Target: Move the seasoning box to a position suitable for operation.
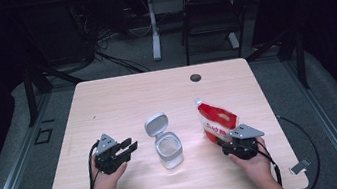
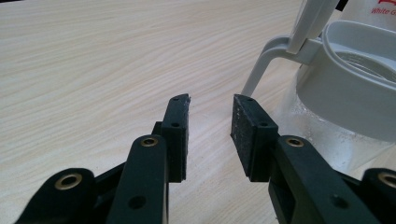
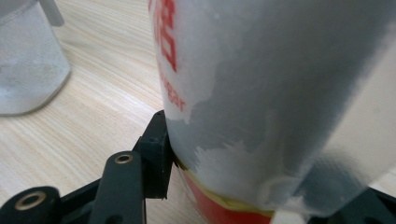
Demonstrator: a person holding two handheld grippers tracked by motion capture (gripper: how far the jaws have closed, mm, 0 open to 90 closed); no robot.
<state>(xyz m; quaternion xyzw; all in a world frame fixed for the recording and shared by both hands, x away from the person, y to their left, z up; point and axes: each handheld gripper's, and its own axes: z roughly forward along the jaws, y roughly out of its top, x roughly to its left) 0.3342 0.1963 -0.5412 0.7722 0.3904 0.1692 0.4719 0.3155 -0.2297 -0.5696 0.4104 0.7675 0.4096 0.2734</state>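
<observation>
The red-and-white plastic pouch with red lettering [image 1: 217, 121] stands on the pale wooden table [image 1: 121, 96], right of the clear plastic jar with a flipped-up grey lid [image 1: 168, 148]. The right gripper [image 1: 228, 144] has its jaws around the pouch's lower end, one pad touching it. Left of the jar, the left gripper [image 1: 130, 145] rests with jaws apart and empty.

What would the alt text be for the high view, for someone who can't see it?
A person's two hands hold grippers at a wooden table: the right gripper around a red-and-white pouch, the left gripper open beside a clear jar with its grey lid flipped up.
</observation>
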